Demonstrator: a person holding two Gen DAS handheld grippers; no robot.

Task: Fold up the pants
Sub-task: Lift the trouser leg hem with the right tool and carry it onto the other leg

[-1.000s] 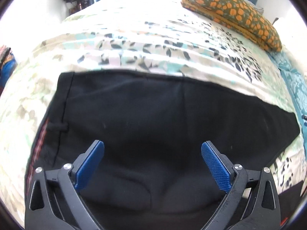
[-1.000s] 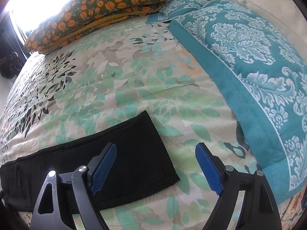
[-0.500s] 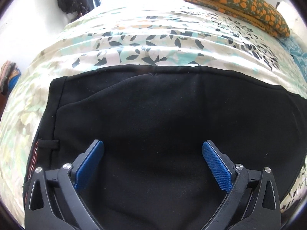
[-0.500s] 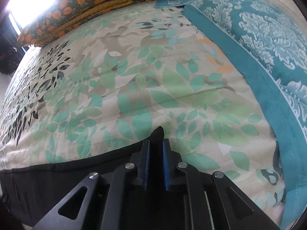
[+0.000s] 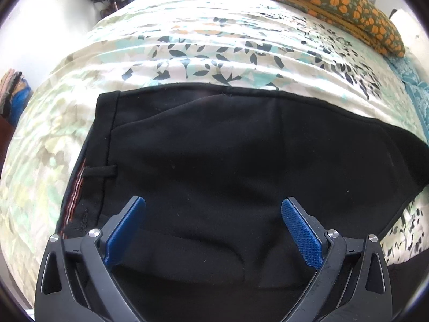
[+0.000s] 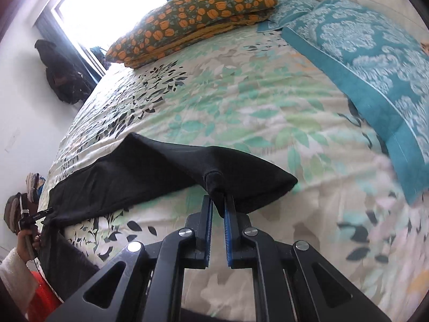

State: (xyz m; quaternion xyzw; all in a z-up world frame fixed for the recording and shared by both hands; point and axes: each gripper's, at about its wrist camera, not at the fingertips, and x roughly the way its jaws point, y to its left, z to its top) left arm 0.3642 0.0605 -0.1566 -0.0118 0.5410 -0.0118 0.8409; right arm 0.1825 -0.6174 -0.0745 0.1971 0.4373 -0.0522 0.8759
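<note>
A bed (image 6: 241,102) covered by a cream sheet printed with green, teal and dark leaves. Black pants (image 5: 228,161) lie spread across its near side, one leg end lifted off the sheet. At the far end rests an orange-flowered pillow (image 6: 193,18); a teal damask quilt (image 6: 375,53) lies along the right edge.
</note>
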